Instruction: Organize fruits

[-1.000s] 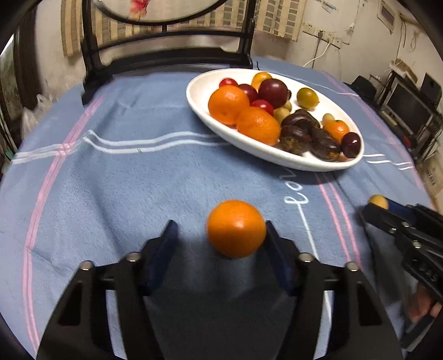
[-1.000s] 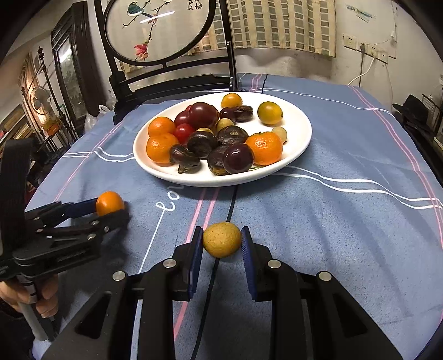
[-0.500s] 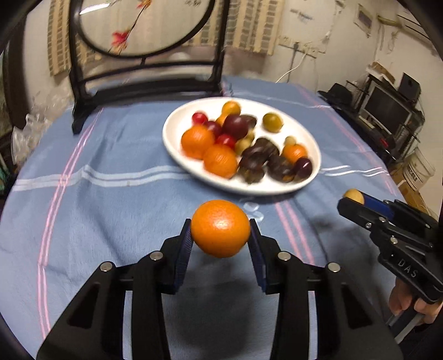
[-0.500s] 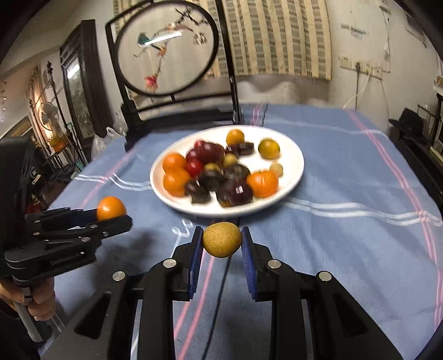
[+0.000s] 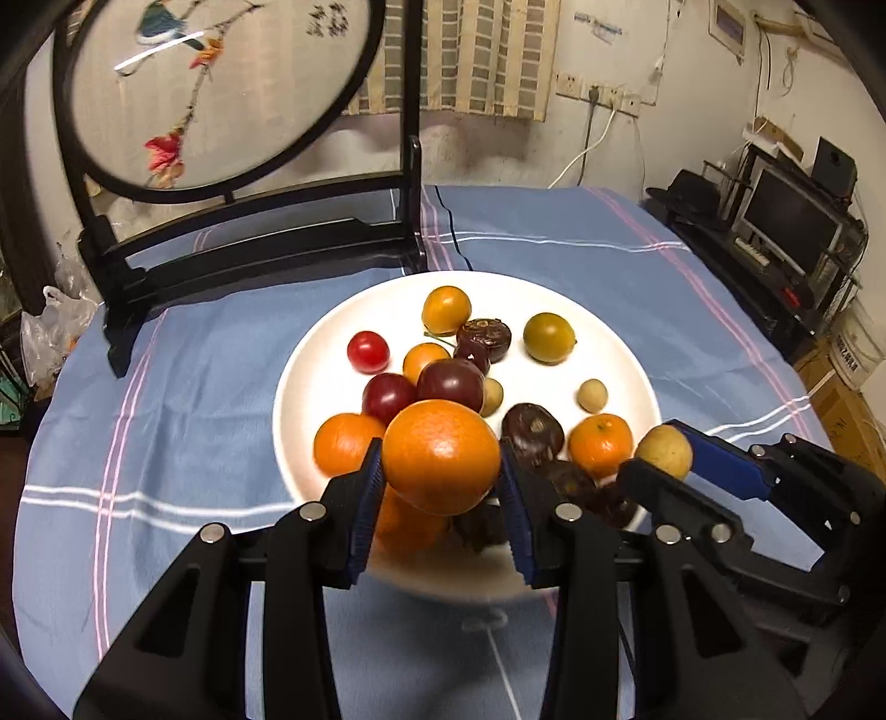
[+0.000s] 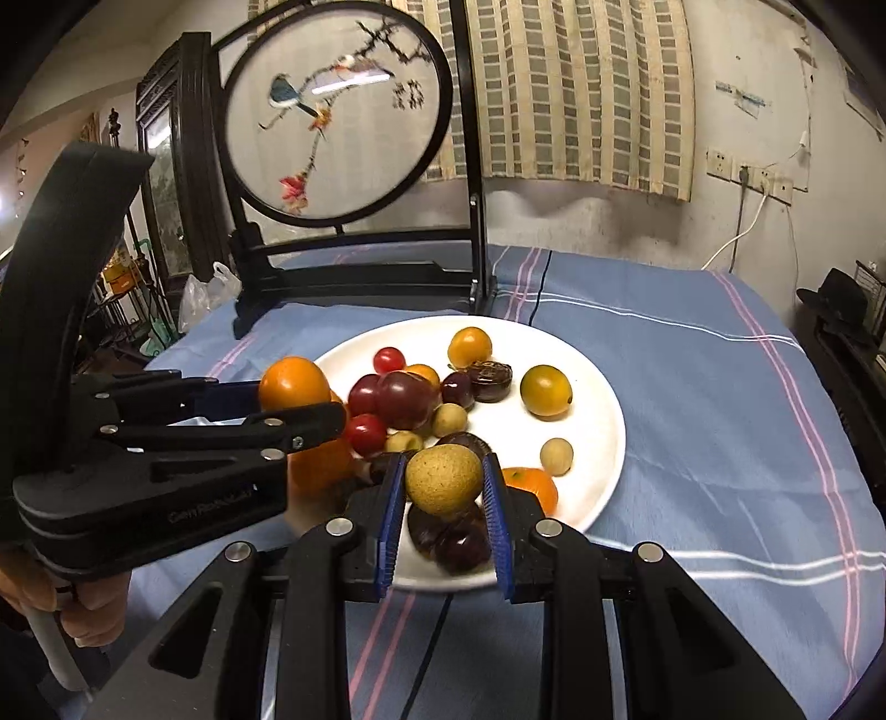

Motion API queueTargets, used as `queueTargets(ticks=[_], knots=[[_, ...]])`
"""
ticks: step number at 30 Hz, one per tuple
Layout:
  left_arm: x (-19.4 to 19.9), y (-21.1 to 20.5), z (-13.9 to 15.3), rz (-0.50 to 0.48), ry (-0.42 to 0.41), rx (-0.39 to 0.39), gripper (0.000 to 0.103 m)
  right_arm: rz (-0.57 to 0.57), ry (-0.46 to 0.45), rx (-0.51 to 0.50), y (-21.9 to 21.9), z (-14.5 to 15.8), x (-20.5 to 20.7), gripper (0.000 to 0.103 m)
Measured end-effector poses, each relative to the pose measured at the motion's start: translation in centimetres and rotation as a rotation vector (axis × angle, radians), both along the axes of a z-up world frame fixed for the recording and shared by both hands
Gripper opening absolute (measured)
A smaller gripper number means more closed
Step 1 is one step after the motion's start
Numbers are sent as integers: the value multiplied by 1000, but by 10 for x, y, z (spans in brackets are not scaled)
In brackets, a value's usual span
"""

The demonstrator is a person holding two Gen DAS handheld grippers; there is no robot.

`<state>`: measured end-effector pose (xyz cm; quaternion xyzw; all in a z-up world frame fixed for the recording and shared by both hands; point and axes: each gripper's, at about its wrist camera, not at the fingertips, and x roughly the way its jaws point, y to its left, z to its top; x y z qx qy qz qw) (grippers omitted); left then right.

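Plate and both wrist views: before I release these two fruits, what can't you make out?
- Near rim of the plate: left wrist view, hidden behind the left gripper and its orange.
- Fruits under the yellow-brown fruit: right wrist view, hidden by the right gripper.
- Height above the plate: neither view shows it.

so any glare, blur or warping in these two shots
Left wrist view: a glare streak on the round screen, the near rim of the plate blurred, fisheye bending at the edges. Right wrist view: the orange sharp, corners vignetted black, the curtain bowed.
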<state>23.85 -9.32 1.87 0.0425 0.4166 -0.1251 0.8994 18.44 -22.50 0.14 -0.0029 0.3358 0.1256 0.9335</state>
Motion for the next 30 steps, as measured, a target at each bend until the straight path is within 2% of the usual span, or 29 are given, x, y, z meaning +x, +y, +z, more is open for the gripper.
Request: queueTargets(ticks=[4, 5, 6, 7, 8, 10, 12, 18, 23, 30], knots=[[15, -1, -12, 26, 24, -6, 38, -2, 17, -8, 3, -12, 16, 30], [17, 0, -13, 33, 28, -7, 38, -8, 16, -15, 4, -14, 18, 48], [18, 0, -14, 39, 31, -7, 39, -23, 10, -21, 4, -16, 17, 58], [19, 1, -15, 46, 34, -5, 39, -32, 2, -21, 4, -16, 15, 62], [18, 2, -16, 49, 37, 3, 39, -31, 1, -16, 3, -16, 13, 62], [10, 3, -15, 50, 27, 15, 46, -31, 10, -6, 0, -14, 7, 66], [0, 7, -11, 64, 4, 17, 66, -48, 4, 6, -4, -11, -3, 71], [-42, 21, 3, 80, -62, 29, 86, -102, 0, 17, -14, -5, -40, 82], [-81, 35, 8, 86, -54, -5, 90, -104, 15, -3, -11, -4, -72, 90], [-118, 45, 4, 90, -48, 7, 92, -116, 70, -39, 0, -14, -103, 96]])
